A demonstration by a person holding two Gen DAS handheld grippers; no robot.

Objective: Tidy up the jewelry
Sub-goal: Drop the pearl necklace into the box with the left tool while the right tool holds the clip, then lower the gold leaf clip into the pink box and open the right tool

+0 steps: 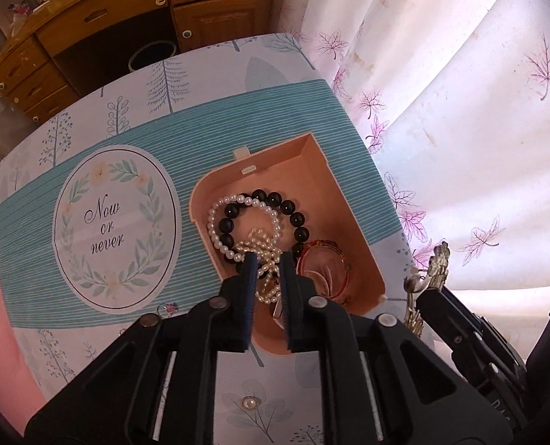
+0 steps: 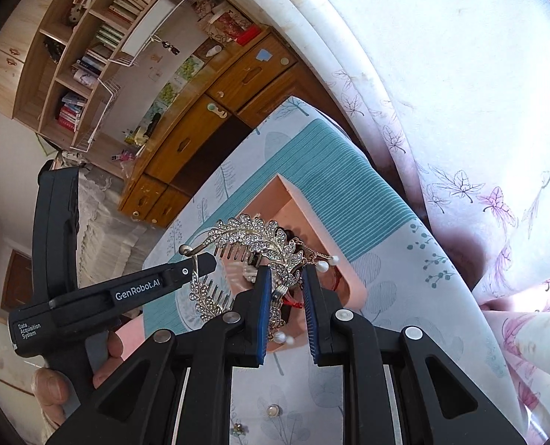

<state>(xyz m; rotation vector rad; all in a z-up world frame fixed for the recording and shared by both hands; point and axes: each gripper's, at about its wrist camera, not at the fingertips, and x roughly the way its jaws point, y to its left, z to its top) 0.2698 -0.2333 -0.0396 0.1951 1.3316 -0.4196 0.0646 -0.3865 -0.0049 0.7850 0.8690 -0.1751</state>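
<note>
A pink jewelry box point(image 1: 323, 170) stands open on the patterned table, holding a black bead bracelet point(image 1: 275, 200), a white pearl strand point(image 1: 238, 200) and a red bangle point(image 1: 323, 263). My left gripper point(image 1: 268, 259) hangs over the box, jaws apart, with pearls showing between them; nothing is gripped. My right gripper point(image 2: 285, 272) is shut on a rhinestone leaf hair comb point(image 2: 245, 235) with pearl drops, held above the box point(image 2: 312, 215). The comb's tip also shows in the left wrist view point(image 1: 436, 267).
A pearl stud point(image 1: 248, 403) and a small flower ring point(image 1: 167, 309) lie on the table near its front; the stud also shows in the right wrist view point(image 2: 273, 411). A floral curtain point(image 1: 460, 111) hangs at the right. A wooden desk point(image 1: 89, 18) stands behind.
</note>
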